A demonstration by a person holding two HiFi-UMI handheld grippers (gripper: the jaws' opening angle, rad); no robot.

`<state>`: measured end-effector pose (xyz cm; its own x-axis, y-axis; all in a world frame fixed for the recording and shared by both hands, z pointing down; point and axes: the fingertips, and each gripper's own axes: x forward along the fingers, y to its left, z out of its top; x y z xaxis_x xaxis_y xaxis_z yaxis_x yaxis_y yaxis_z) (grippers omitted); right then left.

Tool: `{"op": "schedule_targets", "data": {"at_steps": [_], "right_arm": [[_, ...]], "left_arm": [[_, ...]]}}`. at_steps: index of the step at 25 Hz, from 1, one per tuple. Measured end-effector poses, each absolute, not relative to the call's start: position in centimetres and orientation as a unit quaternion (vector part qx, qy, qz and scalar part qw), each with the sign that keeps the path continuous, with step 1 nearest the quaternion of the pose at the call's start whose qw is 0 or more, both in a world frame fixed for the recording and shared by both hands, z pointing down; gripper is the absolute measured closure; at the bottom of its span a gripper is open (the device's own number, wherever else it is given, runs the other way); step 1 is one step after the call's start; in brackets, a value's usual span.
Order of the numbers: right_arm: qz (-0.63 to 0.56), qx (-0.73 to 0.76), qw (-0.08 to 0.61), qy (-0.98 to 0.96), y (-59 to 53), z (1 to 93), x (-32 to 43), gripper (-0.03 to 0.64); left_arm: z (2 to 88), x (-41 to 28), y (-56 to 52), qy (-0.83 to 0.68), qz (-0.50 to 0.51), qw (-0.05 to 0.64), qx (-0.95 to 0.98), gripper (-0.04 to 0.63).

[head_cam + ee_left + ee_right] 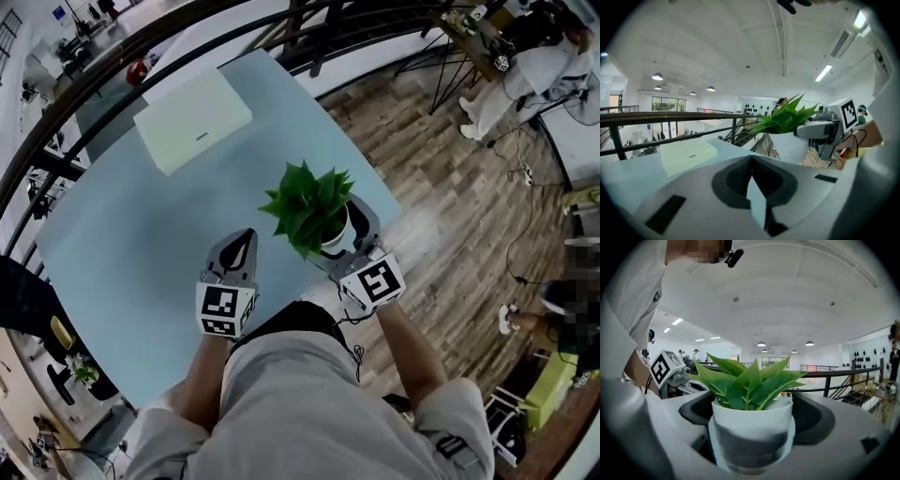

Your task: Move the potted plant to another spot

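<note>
Holding the potted plant (751, 394) in our right gripper (339, 230), we have its jaws closed around the white pot, with the leaves spreading above them. Our left gripper (240, 248) hangs just beside it, jaws pressed together on nothing. Both are over the pale blue table (122, 244), near its right edge. Farther back lies a flat white box (192, 117), then a dark railing (103, 70)
</note>
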<state>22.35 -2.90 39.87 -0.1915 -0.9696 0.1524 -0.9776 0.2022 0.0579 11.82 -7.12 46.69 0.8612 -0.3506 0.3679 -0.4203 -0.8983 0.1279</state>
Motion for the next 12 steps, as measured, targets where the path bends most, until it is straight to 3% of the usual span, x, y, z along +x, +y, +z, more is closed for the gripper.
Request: {"op": "schedule_targets", "data": {"at_steps": [12], "right_arm": [[0.055,0.547,0.100,-0.829,-9.7,44.0,23.5,0.103]], "left_arm": [[50.4,11.8,-11.2,-0.280,0.190,0.146,0.930,0.583]]}}
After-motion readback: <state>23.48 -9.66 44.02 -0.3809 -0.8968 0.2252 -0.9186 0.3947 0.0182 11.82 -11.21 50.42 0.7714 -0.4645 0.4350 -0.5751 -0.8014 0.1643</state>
